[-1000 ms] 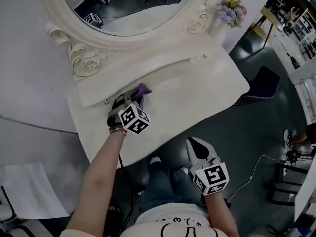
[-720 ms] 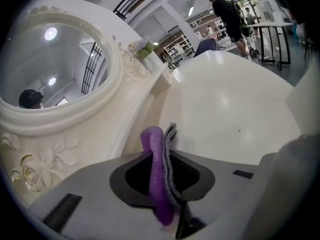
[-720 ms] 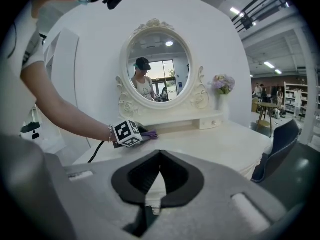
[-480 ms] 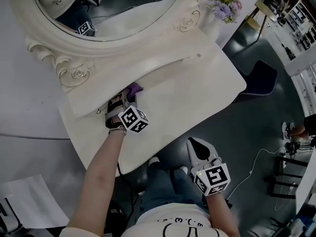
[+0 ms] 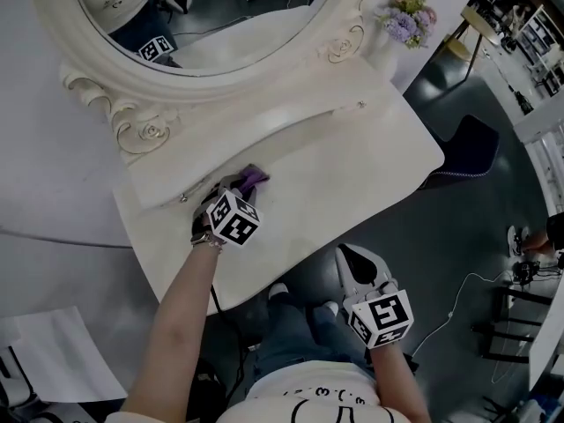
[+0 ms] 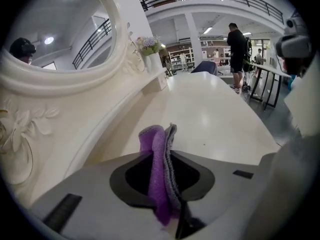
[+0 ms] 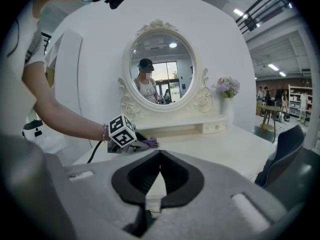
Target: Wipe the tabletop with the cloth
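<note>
A purple and grey cloth [image 5: 254,179] lies on the white tabletop [image 5: 352,161], close to the mirror's drawer base. My left gripper [image 5: 238,189] is shut on the cloth and holds it down against the table. In the left gripper view the folded cloth [image 6: 159,169] stands pinched between the jaws of the left gripper [image 6: 167,156]. My right gripper [image 5: 355,263] hangs off the table's front edge, above the person's legs, shut with nothing in it. The right gripper view shows its jaws closed [image 7: 159,156], and beyond them the left gripper's marker cube [image 7: 121,130] and the cloth [image 7: 149,143].
An oval mirror [image 5: 203,25] in a carved white frame stands at the back of the table. A vase of flowers [image 5: 405,20] is at the back right corner. A dark chair [image 5: 467,152] stands to the right. White paper [image 5: 62,351] lies on the floor at left.
The left gripper has slid the cloth a little along the table in front of the mirror base. The right gripper has stayed where it was.
</note>
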Motion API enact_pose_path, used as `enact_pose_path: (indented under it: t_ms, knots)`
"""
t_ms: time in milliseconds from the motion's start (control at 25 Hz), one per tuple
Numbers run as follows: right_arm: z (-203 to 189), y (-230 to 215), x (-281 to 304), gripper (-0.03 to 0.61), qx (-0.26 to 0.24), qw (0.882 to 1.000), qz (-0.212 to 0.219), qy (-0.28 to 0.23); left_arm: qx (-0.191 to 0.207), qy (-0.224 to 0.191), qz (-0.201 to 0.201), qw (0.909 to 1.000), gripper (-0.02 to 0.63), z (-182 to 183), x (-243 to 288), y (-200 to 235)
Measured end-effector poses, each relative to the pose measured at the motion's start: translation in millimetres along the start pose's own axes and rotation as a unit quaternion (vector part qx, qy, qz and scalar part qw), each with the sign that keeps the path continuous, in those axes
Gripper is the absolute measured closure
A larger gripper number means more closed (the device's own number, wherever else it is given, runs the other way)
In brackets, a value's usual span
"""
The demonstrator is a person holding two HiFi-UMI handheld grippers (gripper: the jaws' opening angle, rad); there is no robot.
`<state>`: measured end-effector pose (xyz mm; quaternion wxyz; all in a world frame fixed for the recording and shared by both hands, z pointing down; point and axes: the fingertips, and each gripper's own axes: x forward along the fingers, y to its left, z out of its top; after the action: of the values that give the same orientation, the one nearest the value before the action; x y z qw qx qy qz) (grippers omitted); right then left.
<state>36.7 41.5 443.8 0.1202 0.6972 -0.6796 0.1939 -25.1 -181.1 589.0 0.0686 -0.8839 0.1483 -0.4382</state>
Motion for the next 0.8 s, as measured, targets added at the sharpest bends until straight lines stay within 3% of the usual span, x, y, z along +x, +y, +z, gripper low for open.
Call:
enact_pose_path:
  t_ms: [280, 560, 680, 800]
  knots:
    - [2, 1, -8, 0.580, 0.005, 1.000, 0.003, -0.007, -0.061, -0.006, -0.082, 0.9948, 0.531, 4, -28, -65]
    - [10, -1, -14, 0.580, 0.010, 1.000, -0.007, -0.025, -0.085, -0.033, -0.149, 0.9847, 0.531, 12, -58, -150]
    - [15, 0, -12, 0.580, 0.014, 0.999, -0.012, -0.033, -0.096, -0.038, -0.190, 0.9763, 0.531, 16, -68, -182]
    - [21, -1, -12, 0.580, 0.017, 0.999, -0.019, -0.042, -0.139, -0.042, -0.254, 0.9561, 0.531, 25, -79, -204]
